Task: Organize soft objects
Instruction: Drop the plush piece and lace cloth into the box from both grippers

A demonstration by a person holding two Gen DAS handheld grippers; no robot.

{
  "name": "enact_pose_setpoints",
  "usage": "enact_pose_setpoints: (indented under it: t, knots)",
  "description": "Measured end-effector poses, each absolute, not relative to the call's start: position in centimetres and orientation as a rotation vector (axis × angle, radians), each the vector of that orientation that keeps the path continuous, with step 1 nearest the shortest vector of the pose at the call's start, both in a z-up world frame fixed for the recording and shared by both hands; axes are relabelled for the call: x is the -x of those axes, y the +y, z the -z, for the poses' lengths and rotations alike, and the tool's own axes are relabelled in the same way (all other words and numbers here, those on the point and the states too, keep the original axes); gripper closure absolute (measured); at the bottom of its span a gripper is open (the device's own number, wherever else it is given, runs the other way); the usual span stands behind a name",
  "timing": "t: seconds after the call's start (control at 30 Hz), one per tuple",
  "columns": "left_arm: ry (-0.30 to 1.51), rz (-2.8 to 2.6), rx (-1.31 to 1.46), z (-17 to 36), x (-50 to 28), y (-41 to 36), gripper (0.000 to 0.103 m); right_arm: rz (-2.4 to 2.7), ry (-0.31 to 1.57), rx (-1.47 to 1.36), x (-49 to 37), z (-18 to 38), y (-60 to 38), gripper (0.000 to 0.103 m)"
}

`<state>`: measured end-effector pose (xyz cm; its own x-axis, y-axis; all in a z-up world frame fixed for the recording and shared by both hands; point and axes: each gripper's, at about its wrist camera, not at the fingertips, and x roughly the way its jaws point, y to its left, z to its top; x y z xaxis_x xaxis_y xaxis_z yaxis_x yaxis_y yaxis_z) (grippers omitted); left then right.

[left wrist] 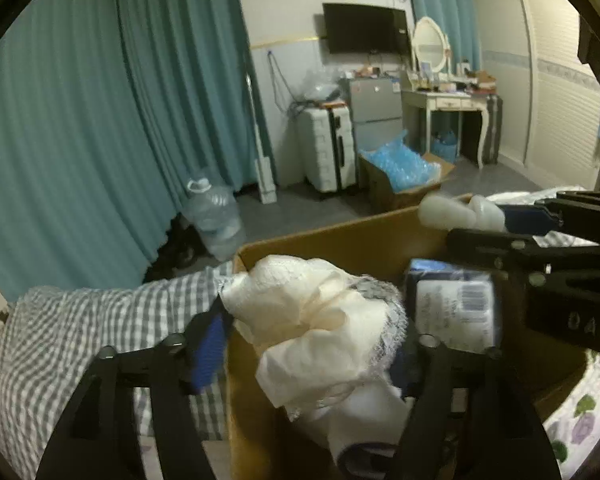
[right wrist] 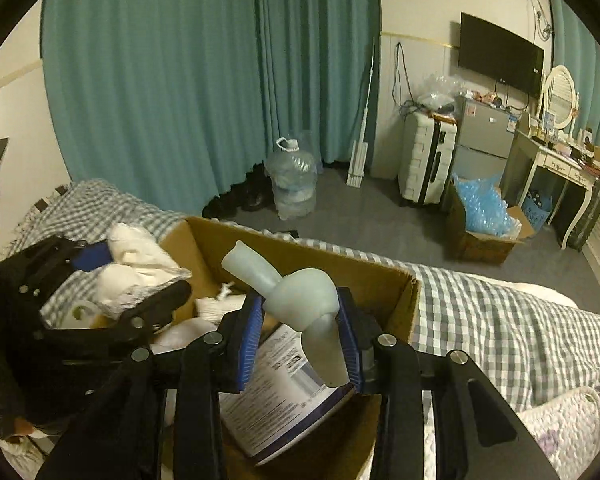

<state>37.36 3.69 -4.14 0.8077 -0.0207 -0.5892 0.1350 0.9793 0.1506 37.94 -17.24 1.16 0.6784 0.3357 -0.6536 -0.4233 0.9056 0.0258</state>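
A cream bundle of cloth [left wrist: 312,320], edged with a strip of pale netting, is clamped between the two fingers of the left gripper [left wrist: 308,344] and is held above the near corner of an open cardboard box [left wrist: 340,236]. In the right wrist view the same bundle [right wrist: 136,268] is seen at the left, raised over the box's left rim. A pale, rubbery knotted piece [right wrist: 300,292] is pinched between the blue pads of the right gripper [right wrist: 300,344], with one stub pointing up and to the left and another hanging down between the pads. It is held over the middle of the box [right wrist: 396,280]. In the left wrist view this knotted piece [left wrist: 460,210] is seen at the far rim of the box, gripped by the right gripper [left wrist: 496,220].

Inside the box a blue-and-white printed package [right wrist: 276,396] is seen lying tilted, with more white cloth [right wrist: 216,304] beside it. The box is set on a bed covered with a grey-and-white checked sheet [right wrist: 500,320].

Beyond the bed, teal curtains [right wrist: 204,80] are hung along the wall. A large clear water jug [right wrist: 294,180] is placed on the grey floor near them. Further right a white suitcase [right wrist: 426,160], a small grey fridge [right wrist: 486,132], a wall-mounted television [right wrist: 500,58] and a white dressing table with an oval mirror [right wrist: 560,100] are seen. A second cardboard box filled with blue plastic wrap [right wrist: 484,208] is on the floor.
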Motion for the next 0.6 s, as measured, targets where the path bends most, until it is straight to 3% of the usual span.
enact_pose_setpoints:
  t: [0.07,0.17,0.37,0.6]
  knots:
    - [0.622,0.068,-0.183,4.3,-37.4,4.0,0.022,-0.415,0.717,0.105,-38.9,-0.4,-17.8,0.062]
    - [0.616,0.063,-0.162,3.8,-37.1,4.3,0.020,-0.427,0.689,0.044,-38.9,-0.3,-18.6,0.020]
    - [0.583,0.063,-0.155,0.7,-35.2,4.4,0.019,-0.387,0.624,0.054,-36.8,-3.5,-19.9,0.017]
    - [0.442,0.044,-0.141,-7.2,-28.0,5.0,0.019,-0.326,0.546,0.082,-30.8,-11.1,-22.9,0.008]
